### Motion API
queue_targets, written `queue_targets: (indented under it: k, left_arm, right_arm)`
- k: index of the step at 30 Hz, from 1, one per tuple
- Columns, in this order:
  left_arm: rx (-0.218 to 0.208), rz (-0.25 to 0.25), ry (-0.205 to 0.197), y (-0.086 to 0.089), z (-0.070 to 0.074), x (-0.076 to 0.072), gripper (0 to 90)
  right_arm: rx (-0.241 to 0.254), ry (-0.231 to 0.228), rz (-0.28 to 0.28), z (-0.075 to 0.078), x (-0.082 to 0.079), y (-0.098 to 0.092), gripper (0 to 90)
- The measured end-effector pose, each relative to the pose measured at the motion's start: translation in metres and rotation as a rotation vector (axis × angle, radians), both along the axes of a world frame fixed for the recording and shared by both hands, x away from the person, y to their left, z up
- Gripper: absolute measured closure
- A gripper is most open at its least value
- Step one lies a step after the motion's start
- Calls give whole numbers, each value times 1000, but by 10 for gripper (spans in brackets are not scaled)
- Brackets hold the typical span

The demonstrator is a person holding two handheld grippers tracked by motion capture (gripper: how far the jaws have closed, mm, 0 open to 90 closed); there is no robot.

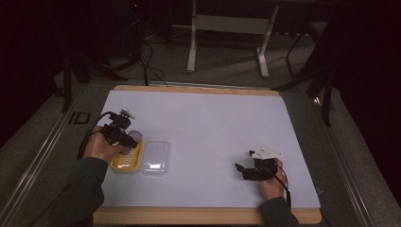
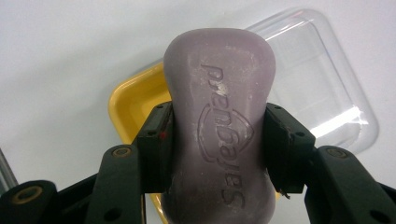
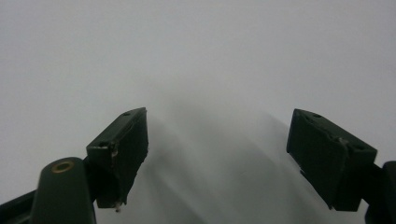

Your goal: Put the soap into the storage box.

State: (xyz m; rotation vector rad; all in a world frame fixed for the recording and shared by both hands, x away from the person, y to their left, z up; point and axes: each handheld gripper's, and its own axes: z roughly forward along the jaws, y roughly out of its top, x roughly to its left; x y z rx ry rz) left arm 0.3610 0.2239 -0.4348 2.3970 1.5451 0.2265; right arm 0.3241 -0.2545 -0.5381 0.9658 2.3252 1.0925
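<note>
White surface [image 1: 213, 123]: my left gripper [image 2: 217, 135] pinches the mauve oval soap bar [image 2: 219, 107] over the yellow plastic dish [image 2: 133, 100]; clear lid [image 2: 322, 88] still off, right gripper [image 3: 217, 154] spread, idle.

Dim room, grey floor [image 1: 227, 71], white-legged table frame [image 1: 227, 28] behind

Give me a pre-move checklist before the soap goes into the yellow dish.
1. Left gripper clamped on the purple soap bar: ok.
2. Soap over the yellow dish: ok.
3. Dish bare where it shows beside the soap: ok; the rest is hidden.
4. Clear lid off and beside the dish: ok.
5. Right gripper open, holding nothing, away from the dish: ok.
6. Gap between soap and dish floor: cannot tell.
</note>
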Motion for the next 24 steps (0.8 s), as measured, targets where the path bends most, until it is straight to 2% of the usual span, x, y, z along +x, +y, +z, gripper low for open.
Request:
queue_targets:
  k: [24]
  left_arm:
    - [-15, 52, 31, 0, -24, -1, 494]
  right_arm:
    - [-3, -1, 0, 0, 0, 0, 202]
